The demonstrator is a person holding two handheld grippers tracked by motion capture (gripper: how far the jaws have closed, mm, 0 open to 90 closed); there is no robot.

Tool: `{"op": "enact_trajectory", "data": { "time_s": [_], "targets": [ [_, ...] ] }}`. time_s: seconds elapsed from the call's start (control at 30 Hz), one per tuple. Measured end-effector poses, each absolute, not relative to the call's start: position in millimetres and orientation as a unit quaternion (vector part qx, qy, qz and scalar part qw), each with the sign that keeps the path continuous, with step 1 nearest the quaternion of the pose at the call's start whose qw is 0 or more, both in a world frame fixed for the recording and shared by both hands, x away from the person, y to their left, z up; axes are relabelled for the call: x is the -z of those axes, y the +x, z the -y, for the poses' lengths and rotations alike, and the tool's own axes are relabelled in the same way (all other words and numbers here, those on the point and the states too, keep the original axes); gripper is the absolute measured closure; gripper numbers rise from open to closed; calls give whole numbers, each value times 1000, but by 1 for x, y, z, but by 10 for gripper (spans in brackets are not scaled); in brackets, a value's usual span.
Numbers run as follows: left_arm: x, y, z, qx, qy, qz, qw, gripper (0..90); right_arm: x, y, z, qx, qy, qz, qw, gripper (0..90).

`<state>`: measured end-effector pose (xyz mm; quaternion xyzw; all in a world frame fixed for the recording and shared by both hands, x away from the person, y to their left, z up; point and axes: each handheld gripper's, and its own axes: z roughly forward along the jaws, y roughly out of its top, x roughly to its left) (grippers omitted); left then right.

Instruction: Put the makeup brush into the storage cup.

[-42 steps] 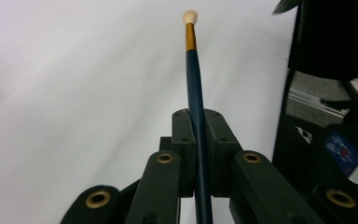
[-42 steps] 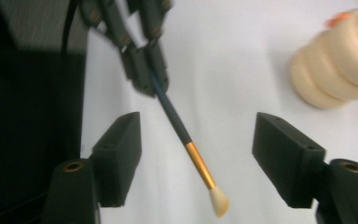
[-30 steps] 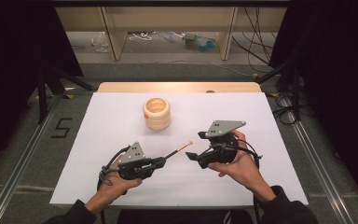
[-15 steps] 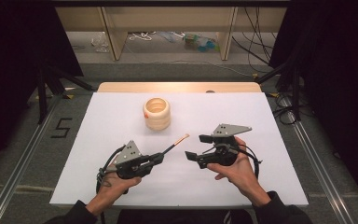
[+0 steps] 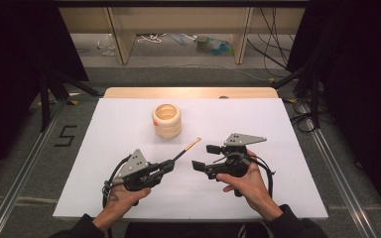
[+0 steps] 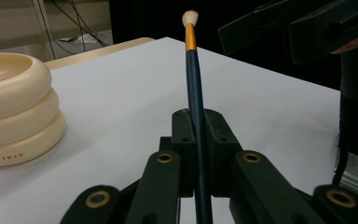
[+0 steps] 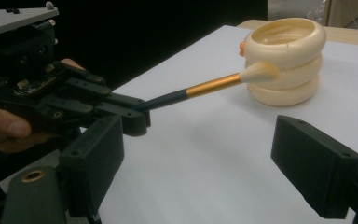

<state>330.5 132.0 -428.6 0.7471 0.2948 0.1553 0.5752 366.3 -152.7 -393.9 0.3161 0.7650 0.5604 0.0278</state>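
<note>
- High view: the right gripper (image 5: pixel 202 156), jaws wide apart and empty, has sunk a little toward the white table (image 5: pixel 297 148) since the earlier frames.
- It now sits level with the brush (image 5: pixel 186 149), likely readying a handover.
- The left gripper (image 5: pixel 167 165) has kept its place, jaws clamped on the brush handle, bristles pointing far-right.
- Farther off, the cream ringed holder (image 5: pixel 167 120) stands unmoved, apart from the brush.
</note>
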Motion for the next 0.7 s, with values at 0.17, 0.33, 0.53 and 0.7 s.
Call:
{"op": "enact_trajectory", "data": {
  "time_s": [0.17, 0.33, 0.53, 0.7],
  "targets": [
    [428, 330, -132, -152, 740, -294, 585, 838, 394, 367, 149, -569, 320, -757, 13, 182],
    [427, 328, -131, -150, 732, -301, 593, 837, 398, 368, 144, -581, 323, -747, 1, 194],
    [427, 327, -130, -155, 730, -294, 597, 838, 401, 371, 139, -591, 328, -737, -13, 206],
    [426, 325, -129, -152, 725, -297, 603, 838, 403, 373, 134, -597, 333, -730, -26, 217]
  ]
}}
